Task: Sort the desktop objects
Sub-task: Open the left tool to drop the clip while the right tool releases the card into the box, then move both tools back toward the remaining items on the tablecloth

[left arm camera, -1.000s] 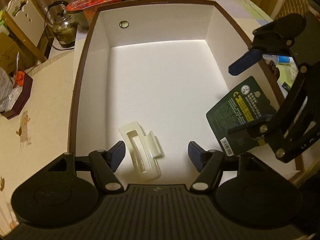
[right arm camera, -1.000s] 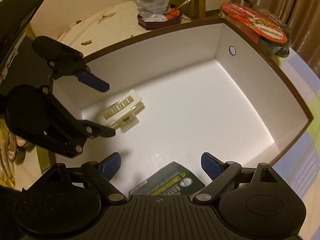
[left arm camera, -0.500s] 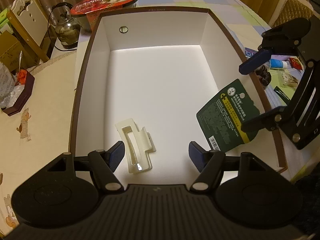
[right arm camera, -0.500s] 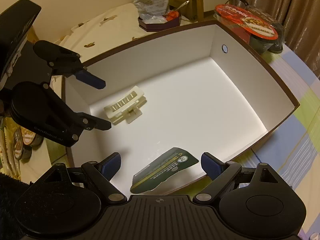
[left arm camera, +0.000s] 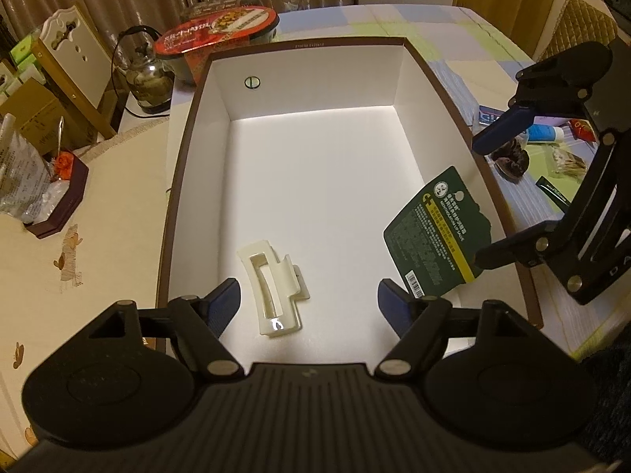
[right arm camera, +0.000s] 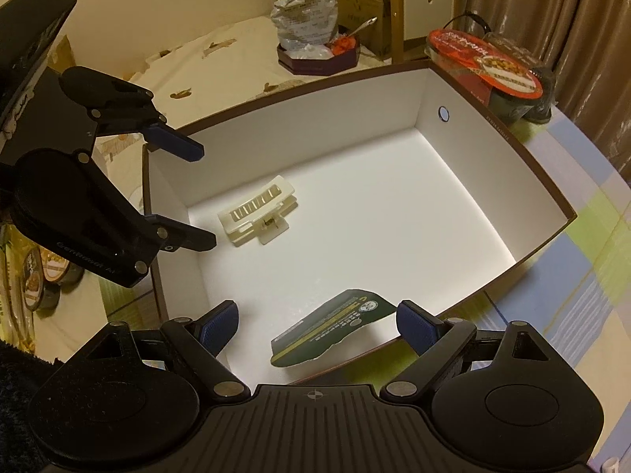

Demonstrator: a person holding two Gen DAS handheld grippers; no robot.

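White-lined box (left arm camera: 315, 181) holds cream hair clip (left arm camera: 272, 287) and dark green card (left arm camera: 434, 236).

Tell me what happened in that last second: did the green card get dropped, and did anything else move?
Yes. The right gripper let go of the green card, which now leans inside the white box against its wall. Both grippers drew back from the box, the left gripper too, fingers open and empty. The cream hair clip stayed where it lay on the box floor.
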